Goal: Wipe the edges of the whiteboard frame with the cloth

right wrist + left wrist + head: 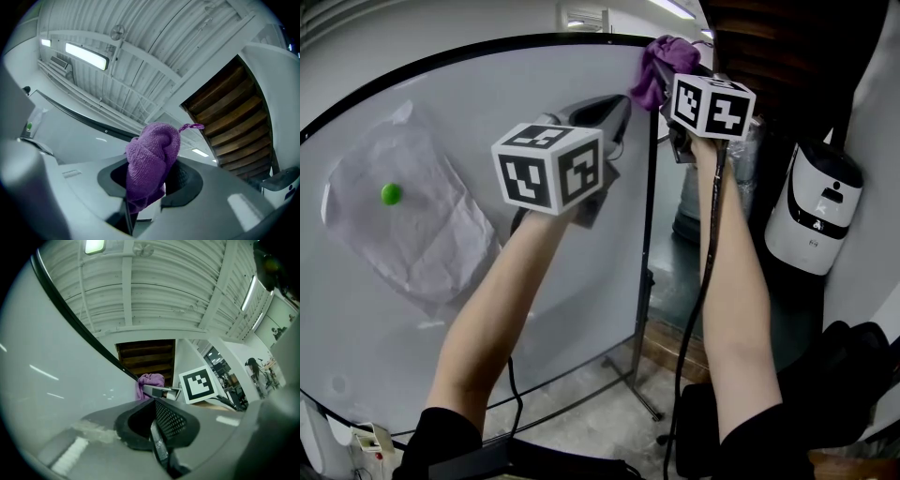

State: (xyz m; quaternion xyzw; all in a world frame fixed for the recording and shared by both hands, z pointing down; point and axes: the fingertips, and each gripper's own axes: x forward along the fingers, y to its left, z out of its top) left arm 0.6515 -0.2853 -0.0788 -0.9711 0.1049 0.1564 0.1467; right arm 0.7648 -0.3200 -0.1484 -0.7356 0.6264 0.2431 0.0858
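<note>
The whiteboard's black frame (652, 187) runs down the board's right edge and curves over its top. My right gripper (670, 89) is shut on a purple cloth (661, 61) and holds it against the frame's upper right corner. In the right gripper view the cloth (152, 159) bulges up out of the right gripper (145, 187), with the frame (84, 119) just behind. My left gripper (619, 108) is shut with nothing in it, tips close to the board near that corner. The left gripper view shows the left gripper (154, 420), the cloth (150, 381) and the frame (79, 324).
A crumpled paper sheet (422, 234) hangs on the board under a green magnet (391, 194). To the board's right stand a white machine (816, 211) and a dark bag (853, 375). The board's stand leg (637, 389) rests on the floor. Wooden stairs rise beyond the corner.
</note>
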